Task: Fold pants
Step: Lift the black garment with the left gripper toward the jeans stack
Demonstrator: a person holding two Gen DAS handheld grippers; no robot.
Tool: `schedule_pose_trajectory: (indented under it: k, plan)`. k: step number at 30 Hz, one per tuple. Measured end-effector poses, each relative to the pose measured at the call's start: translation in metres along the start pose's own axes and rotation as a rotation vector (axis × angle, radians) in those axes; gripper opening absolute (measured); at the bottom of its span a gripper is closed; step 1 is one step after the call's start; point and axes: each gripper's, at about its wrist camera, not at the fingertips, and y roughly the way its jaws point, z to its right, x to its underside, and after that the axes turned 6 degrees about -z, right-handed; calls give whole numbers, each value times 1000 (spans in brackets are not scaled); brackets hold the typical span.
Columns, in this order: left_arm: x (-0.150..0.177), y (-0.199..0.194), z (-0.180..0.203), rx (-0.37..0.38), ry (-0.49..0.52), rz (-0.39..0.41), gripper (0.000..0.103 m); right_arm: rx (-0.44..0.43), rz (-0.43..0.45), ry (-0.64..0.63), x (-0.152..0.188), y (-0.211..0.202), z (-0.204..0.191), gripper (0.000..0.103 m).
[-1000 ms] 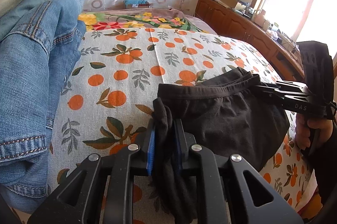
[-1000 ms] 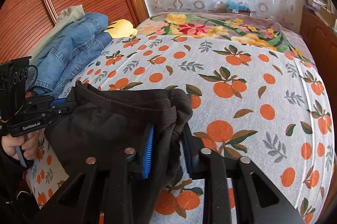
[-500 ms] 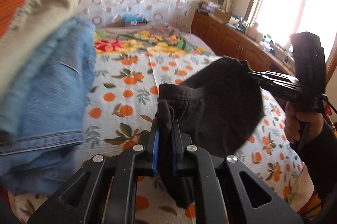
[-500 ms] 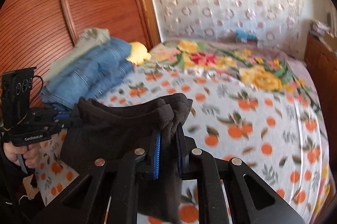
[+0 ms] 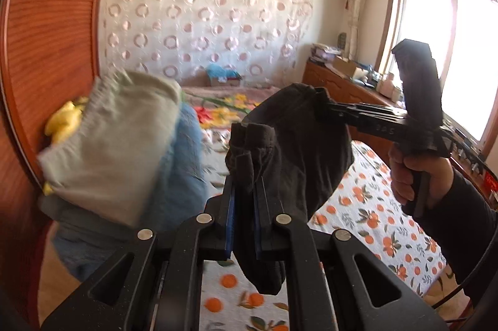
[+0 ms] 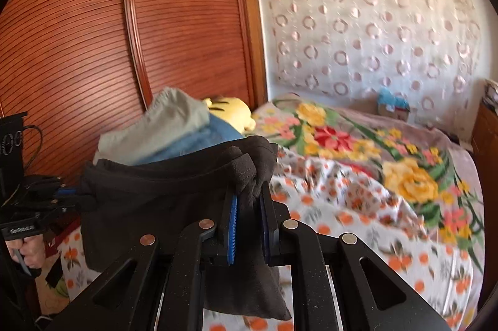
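The left claw [image 5: 244, 206], black with blue-edged pads, is clamped on a bunched fold of the dark brown fabric pants [image 5: 298, 150], near their waistband. From the pinch, the cloth hangs down in front of the claw and spreads right toward the right claw [image 5: 330, 110], which grips the far corner of the same garment, held by the person's right hand [image 5: 414, 175].

In the right wrist view, the right claw [image 6: 249, 216] is likewise closed on a wad of the pants [image 6: 149, 194], and the fabric stretches left to the left claw [image 6: 73, 194], which pinches the other end. The pants hang in the air between the two claws, above the bed with its white sheet printed with oranges [image 5: 373, 222].

To the left, near the reddish ribbed wooden wardrobe door [image 6: 93, 35], sits a blurred stack of folded clothes: a pale grey-green garment [image 5: 112, 144] on top of blue denim [image 5: 183, 175]. Farther back lie a yellow soft toy [image 6: 230, 110] and a floral blanket [image 6: 358, 144].
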Motion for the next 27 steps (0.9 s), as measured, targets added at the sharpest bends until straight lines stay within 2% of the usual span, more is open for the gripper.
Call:
schedule_pose_trajectory:
  k: [6, 14, 22, 27]
  plan:
    - [-19, -24, -19, -36, -21, 59, 11, -25, 17, -36, -33, 28, -6, 12]
    - [-28, -26, -56, -69, -73, 85, 11, -26, 21, -139, -78, 79, -24, 12]
    - [-22, -25, -91, -98, -125, 85, 11, -45, -12, -248, -119, 150, -56, 12]
    - [-9, -19, -113, -120, -172, 58, 11, -71, -43, -266, -126, 196, -72, 12]
